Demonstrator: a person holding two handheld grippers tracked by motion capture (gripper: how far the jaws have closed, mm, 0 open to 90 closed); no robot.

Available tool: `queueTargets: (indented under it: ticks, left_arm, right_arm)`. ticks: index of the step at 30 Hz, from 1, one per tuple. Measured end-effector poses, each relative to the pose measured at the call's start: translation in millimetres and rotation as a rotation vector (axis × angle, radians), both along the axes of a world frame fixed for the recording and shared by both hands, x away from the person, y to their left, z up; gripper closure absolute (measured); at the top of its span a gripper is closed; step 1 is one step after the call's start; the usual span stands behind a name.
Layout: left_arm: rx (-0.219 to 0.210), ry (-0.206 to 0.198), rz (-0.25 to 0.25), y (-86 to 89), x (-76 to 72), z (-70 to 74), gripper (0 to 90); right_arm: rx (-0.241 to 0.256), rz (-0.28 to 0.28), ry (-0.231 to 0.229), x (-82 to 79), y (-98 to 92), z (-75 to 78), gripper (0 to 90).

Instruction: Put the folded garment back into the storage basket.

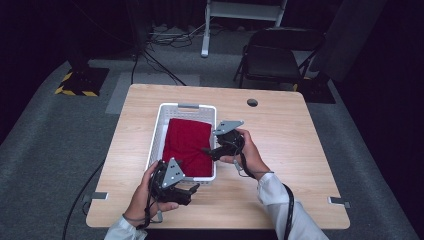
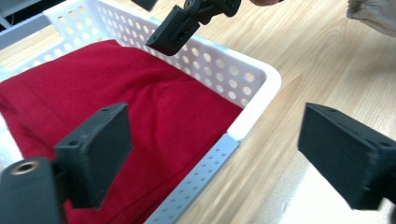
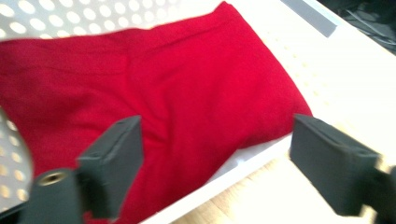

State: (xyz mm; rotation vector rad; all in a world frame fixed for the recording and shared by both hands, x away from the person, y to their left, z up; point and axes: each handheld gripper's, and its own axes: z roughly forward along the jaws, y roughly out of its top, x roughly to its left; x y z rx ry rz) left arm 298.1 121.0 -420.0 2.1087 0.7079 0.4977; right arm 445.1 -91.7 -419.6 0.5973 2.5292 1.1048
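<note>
Both sets of jaws are standing wide apart, empty: right gripper and left gripper hovering over folded red cloth lying in white perforated plastic basket on wooden worktop; judgement: pinch cloth only, avoiding the rim

Left tool jaws apart, straddling white basket corner; red cloth inside.

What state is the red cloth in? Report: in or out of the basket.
In. The red cloth lies inside the white basket, within its walls.
</note>
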Motion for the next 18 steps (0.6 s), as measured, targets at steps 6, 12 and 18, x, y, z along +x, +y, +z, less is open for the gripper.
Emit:
queueTargets:
  ticks: [6, 12, 18]
  left_arm:
    - [-0.003, -0.004, -0.012, -5.5, -3.1, 0.1, 4.8]
    - [-0.018, 0.008, -0.016, -9.4, -4.8, -0.5, 2.2]
    - [-0.022, 0.005, -0.03, -14.3, -7.8, 0.2, 2.1]
  right_arm:
    - [-0.002, -0.022, -0.015, -0.6, -3.6, -1.2, 8.8]
    - [0.005, -0.026, -0.018, -0.9, -6.3, -0.5, 5.1]
    - [-0.009, -0.02, -0.027, -2.7, -7.8, -0.1, 4.4]
